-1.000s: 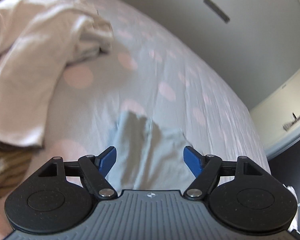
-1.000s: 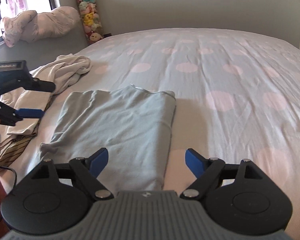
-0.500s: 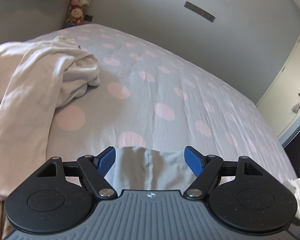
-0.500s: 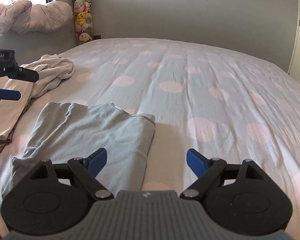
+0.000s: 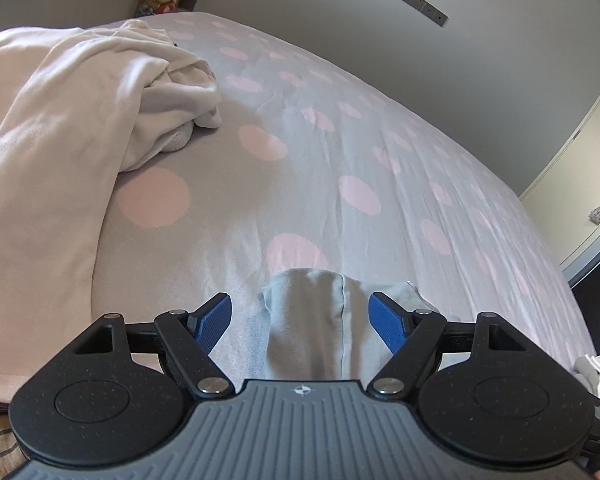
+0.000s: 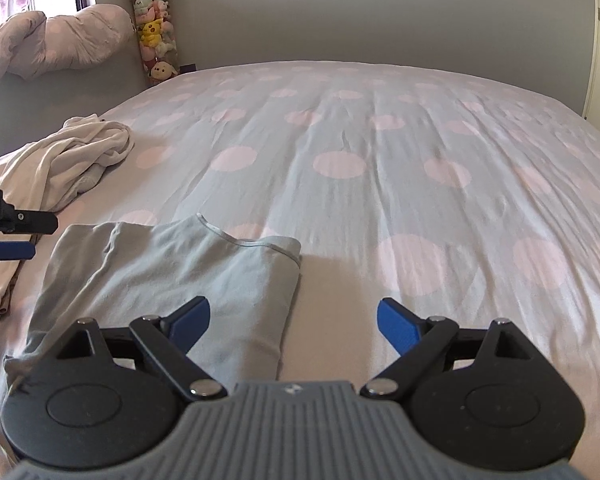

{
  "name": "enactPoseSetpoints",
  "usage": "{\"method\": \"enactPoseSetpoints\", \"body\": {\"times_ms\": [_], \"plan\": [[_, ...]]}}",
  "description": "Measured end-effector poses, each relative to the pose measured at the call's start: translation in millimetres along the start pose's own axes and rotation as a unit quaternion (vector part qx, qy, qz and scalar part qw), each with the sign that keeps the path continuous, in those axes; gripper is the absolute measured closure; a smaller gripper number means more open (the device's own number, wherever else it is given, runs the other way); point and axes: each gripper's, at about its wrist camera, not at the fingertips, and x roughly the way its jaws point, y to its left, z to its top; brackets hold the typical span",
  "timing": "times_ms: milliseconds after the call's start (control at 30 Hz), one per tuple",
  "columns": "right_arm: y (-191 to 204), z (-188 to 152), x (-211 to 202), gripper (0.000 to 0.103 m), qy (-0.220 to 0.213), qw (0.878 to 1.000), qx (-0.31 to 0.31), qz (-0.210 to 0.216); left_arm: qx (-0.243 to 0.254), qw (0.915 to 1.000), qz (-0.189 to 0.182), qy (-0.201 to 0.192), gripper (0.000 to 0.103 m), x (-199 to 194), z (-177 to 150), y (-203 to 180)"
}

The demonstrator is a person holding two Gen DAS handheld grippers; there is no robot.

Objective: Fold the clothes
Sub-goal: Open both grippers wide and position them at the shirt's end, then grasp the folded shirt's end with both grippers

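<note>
Pale grey-blue jersey, a soft cotton top (image 6: 172, 276) already folded into a long panel, lies flat on the grey bedsheet with pink dots (image 6: 380, 152). In the right wrist view its folded edge runs down between the blue fingers of the right gripper (image 6: 294, 320), nearer the left finger (image 6: 190, 318). Those fingers are spread wide with nothing between them, and they hang above the cloth rather than on it.

The left gripper (image 5: 300, 316) is likewise wide apart and empty. The top's upper corner with its seam (image 5: 340, 320) sits directly between and just beyond its fingers. The rumpled cream garment (image 5: 80, 128) lies well off to the left of the left fingers.

A second ago both views looked steeply down on the top, which filled much of the frame. Both cameras have since tipped up and drawn back, so more bed and wall show and the top has slipped toward the lower edge. The top itself has not shifted or lost its shape.

I judge that one fold has been laid and released. The grippers now seem to be resetting, either for a final crosswise fold of this top or for a reach to the cream garment. Any new grasp should take both layers at the corner, or the panel may open.
</note>
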Motion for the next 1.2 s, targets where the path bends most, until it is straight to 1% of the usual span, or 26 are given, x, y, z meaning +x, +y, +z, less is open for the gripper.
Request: {"method": "enactPoseSetpoints", "body": {"times_ms": [133,200,300,367,433,533,633,700,767,833,900,1000,1067,1133,1167,1200], "plan": [[-1,3,8,0.011,0.004,1.000,0.003,0.006,-0.042,0.9986,-0.026,0.016,0.028,5,1,15],[-2,3,11,0.011,0.007,1.000,0.011,0.011,-0.052,0.9977,-0.033,0.027,0.028,9,-1,19],[-5,3,16,0.011,0.016,0.999,0.030,0.030,-0.039,0.9978,-0.017,0.050,0.028,19,-4,16],[-6,3,18,0.011,0.019,0.998,0.038,0.039,-0.044,0.9961,-0.017,0.074,0.028,30,-7,18],[-7,3,20,0.011,0.019,0.998,0.041,0.044,-0.048,0.9947,-0.008,0.091,0.029,39,-11,20],[-9,1,24,0.011,0.023,0.997,0.050,0.054,-0.034,0.9952,0.003,0.091,0.030,45,-14,16],[-11,0,29,0.011,0.031,0.995,0.067,0.072,-0.006,0.9954,0.019,0.094,0.030,49,-17,7],[-11,-1,32,0.011,0.034,0.994,0.071,0.072,0.009,0.9952,0.023,0.094,0.030,50,-19,2],[-9,-1,33,0.011,0.034,0.995,0.069,0.070,-0.003,0.9957,0.008,0.092,0.036,50,-19,5],[-9,0,35,0.011,0.035,0.995,0.070,0.068,-0.028,0.9950,-0.019,0.094,0.062,52,-18,11],[-9,0,35,0.011,0.036,0.994,0.072,0.068,-0.060,0.9920,-0.041,0.104,0.070,55,-19,18],[-10,1,35,0.012,0.040,0.994,0.073,0.067,-0.085,0.9894,-0.046,0.108,0.070,59,-19,25],[-14,2,38,0.013,0.051,0.992,0.084,0.074,-0.093,0.9886,-0.046,0.109,0.070,61,-19,28],[-20,2,41,0.019,0.066,0.989,0.100,0.084,-0.091,0.9888,-0.045,0.109,0.071,62,-19,27],[-23,2,43,0.025,0.074,0.987,0.109,0.089,-0.086,0.9894,-0.042,0.109,0.070,62,-19,26],[-26,1,46,0.034,0.082,0.985,0.118,0.093,-0.080,0.9901,-0.039,0.108,0.071,63,-18,24]]}}
